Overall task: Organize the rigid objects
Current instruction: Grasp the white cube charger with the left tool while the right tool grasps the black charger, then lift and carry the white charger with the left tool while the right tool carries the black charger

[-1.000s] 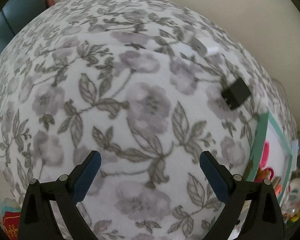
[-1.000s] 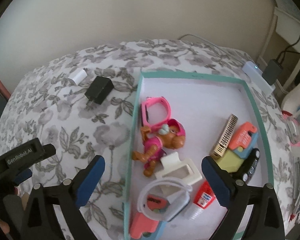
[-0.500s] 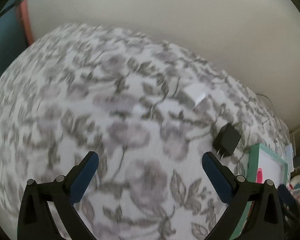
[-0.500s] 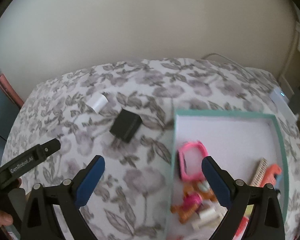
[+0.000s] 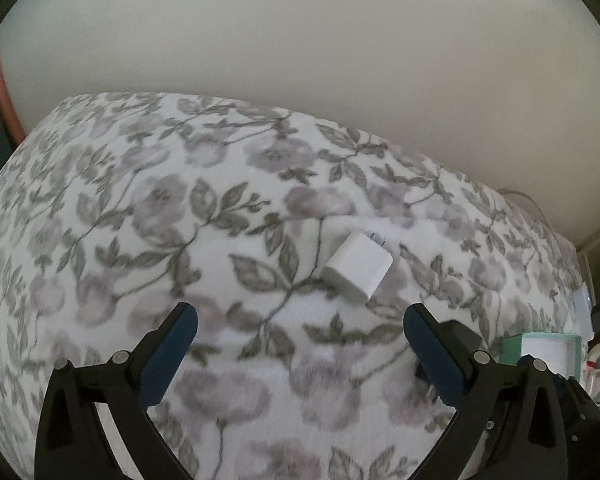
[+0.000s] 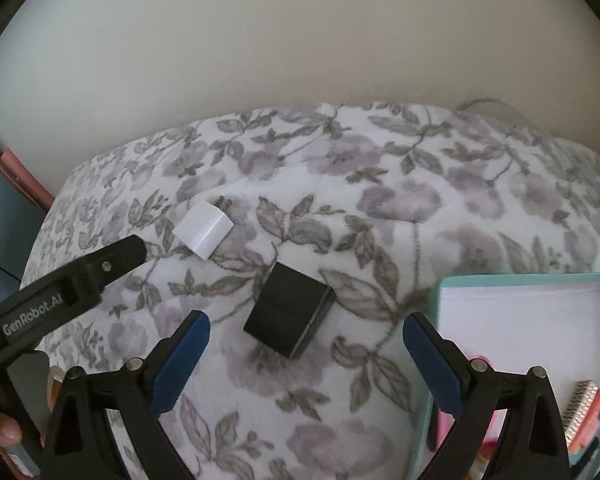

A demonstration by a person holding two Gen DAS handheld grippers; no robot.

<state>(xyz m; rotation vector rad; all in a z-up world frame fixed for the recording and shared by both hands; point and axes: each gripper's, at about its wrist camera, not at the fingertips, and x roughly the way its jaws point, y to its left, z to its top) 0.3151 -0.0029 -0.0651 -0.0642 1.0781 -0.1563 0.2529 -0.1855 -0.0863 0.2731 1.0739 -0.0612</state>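
Just above the middle of the right wrist frame, a black charger (image 6: 289, 314) lies flat on the flowered bedspread (image 6: 400, 208), its long axis running from lower left to upper right. A white charger (image 6: 202, 229) lies up and left of it, apart, prongs toward the upper right. Below the black one, the right gripper (image 6: 306, 356) is spread wide, holding and touching nothing. At centre right of the left wrist frame, the left gripper (image 5: 300, 346) gapes empty below the white charger. At lower right sits a teal-rimmed box (image 6: 432, 320) of toys.
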